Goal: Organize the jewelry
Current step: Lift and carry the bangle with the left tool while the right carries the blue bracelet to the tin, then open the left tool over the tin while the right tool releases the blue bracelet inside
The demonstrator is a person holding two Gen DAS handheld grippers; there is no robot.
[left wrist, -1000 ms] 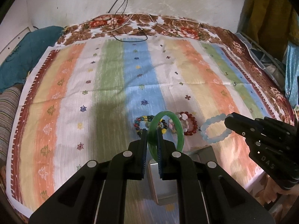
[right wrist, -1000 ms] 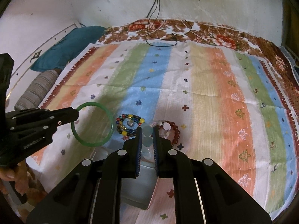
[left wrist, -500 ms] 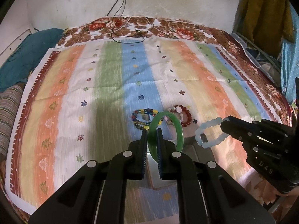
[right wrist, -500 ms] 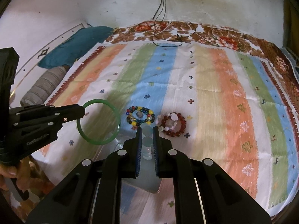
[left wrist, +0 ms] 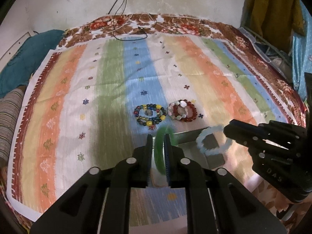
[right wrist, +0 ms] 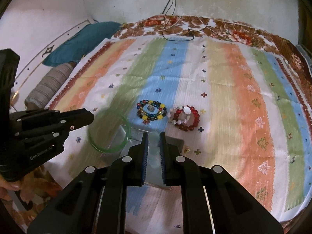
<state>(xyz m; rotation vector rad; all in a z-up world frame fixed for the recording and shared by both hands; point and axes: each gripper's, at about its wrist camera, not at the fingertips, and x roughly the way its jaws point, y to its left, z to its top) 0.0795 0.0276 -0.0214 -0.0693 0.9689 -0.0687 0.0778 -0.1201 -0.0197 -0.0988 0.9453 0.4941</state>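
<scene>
My left gripper (left wrist: 158,138) is shut on a green bangle (left wrist: 160,152), which shows as a ring in the right wrist view (right wrist: 109,132) at the left gripper's tip. My right gripper (right wrist: 154,136) is shut on a pale blue bead bracelet (left wrist: 211,142), held over a metal box (left wrist: 195,146) at the near edge of the bed; the bracelet is mostly hidden between the pads in the right wrist view. A multicoloured bead bracelet (right wrist: 151,112) and a red and white bead bracelet (right wrist: 184,118) lie side by side on the striped cloth (right wrist: 234,97).
The metal box (right wrist: 136,142) lies below both grippers. A teal pillow (right wrist: 81,41) and a striped bolster (right wrist: 50,85) lie at the left. Black and white cables (right wrist: 181,33) trail from the wall onto the bed's far edge. Clothes (left wrist: 273,9) hang at the right.
Both grippers have drawn back towards the near edge and lowered over the metal box, carrying the green bangle and the pale blue bracelet. The two bead bracelets on the cloth have not moved.
</scene>
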